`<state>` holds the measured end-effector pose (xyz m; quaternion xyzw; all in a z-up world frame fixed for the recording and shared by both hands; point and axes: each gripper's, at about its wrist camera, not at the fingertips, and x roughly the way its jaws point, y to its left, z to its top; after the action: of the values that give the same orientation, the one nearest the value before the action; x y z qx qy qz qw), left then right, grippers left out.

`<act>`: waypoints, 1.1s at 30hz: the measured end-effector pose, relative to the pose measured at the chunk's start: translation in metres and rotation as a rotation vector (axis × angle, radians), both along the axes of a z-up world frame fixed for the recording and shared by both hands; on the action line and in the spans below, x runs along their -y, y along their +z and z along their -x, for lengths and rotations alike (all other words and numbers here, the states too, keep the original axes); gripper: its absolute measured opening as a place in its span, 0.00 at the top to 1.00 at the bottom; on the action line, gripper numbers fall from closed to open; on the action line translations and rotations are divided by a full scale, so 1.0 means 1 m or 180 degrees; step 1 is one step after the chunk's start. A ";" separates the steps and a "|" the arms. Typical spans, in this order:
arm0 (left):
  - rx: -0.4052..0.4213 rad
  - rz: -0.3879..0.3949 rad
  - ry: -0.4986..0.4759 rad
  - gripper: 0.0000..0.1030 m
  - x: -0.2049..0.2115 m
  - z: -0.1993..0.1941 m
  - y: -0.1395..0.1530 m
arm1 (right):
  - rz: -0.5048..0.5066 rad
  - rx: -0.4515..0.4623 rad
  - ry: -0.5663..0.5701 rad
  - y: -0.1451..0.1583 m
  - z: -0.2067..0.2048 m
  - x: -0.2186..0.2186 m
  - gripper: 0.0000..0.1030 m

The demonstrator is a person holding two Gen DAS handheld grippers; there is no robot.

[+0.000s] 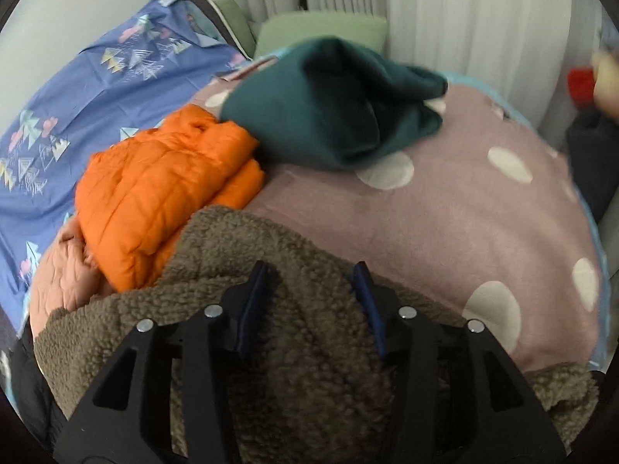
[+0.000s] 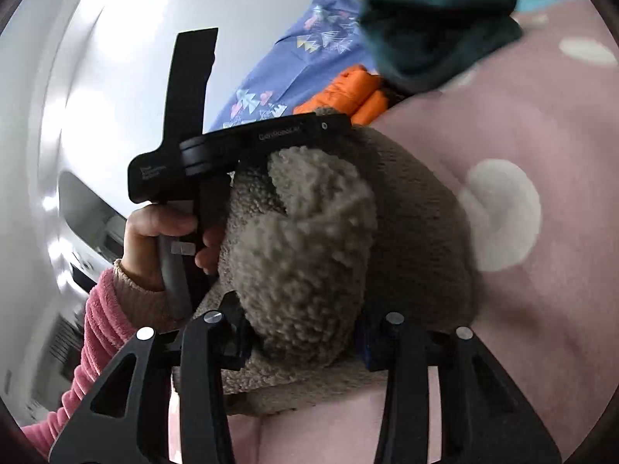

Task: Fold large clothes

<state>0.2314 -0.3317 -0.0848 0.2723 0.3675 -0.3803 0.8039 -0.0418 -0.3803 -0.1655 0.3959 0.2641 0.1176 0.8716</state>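
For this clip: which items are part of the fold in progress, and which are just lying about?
In the job:
brown fleece
left claw, open over it
right claw, with fleece between its fingers

Lying about:
orange jacket
green garment
pink quilted item
blue sheet
dotted blanket

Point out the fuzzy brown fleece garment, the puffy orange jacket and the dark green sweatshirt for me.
Fuzzy brown fleece garment (image 1: 309,348): left wrist view, on the pile between the fingers.
Puffy orange jacket (image 1: 154,193): left wrist view, middle of its quilted top.
Dark green sweatshirt (image 1: 309,116): left wrist view, its broad front fold.
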 end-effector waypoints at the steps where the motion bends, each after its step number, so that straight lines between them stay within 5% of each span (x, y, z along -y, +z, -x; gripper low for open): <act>1: 0.0011 -0.0017 -0.0021 0.52 0.005 0.000 0.001 | 0.0052 0.0023 -0.0024 0.001 0.001 0.000 0.57; 5: -0.0131 0.0082 -0.0013 0.51 0.000 -0.008 -0.001 | 0.0459 0.0107 -0.0152 0.011 0.007 -0.007 0.42; 9: -0.0131 0.0101 0.0003 0.50 0.000 -0.007 0.002 | 0.0292 0.0140 -0.0147 0.023 0.011 -0.004 0.40; 10: -0.0102 0.0069 0.0006 0.50 0.004 -0.006 0.001 | 0.0321 0.0139 -0.0196 0.028 0.010 -0.002 0.42; 11: -0.0057 0.0038 0.0005 0.50 0.004 -0.005 0.003 | 0.0401 0.0113 -0.0258 0.028 0.009 0.006 0.55; 17: 0.0261 0.0659 0.0024 0.55 -0.042 0.007 0.078 | 0.0271 -0.0115 -0.0382 0.011 0.007 0.019 0.58; 20: 0.0406 0.0564 0.0088 0.57 -0.076 0.007 0.094 | 0.0299 -0.0143 -0.0381 0.008 0.003 0.022 0.57; 21: 0.0401 0.0510 0.0116 0.57 -0.089 0.005 0.093 | 0.0293 -0.0140 -0.0378 0.008 0.001 0.023 0.57; 23: 0.0167 0.0408 0.0082 0.39 -0.113 -0.004 0.078 | 0.0338 -0.0133 -0.0401 0.008 0.003 0.021 0.54; 26: -0.0137 0.0186 0.0135 0.36 -0.117 -0.016 0.029 | 0.0454 -0.0136 -0.0421 0.008 0.000 0.017 0.51; 28: -0.0028 0.0143 0.0221 0.36 -0.106 -0.016 0.003 | 0.0490 -0.0192 -0.0457 0.005 0.000 0.017 0.50; 33: -0.0019 -0.0124 0.0221 0.37 -0.075 -0.023 0.001 | 0.0612 -0.0227 -0.0576 0.003 -0.006 0.029 0.41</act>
<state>0.2545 -0.2569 -0.0842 0.2738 0.3864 -0.3458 0.8100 -0.0355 -0.4095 -0.1620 0.3366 0.2682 -0.0015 0.9026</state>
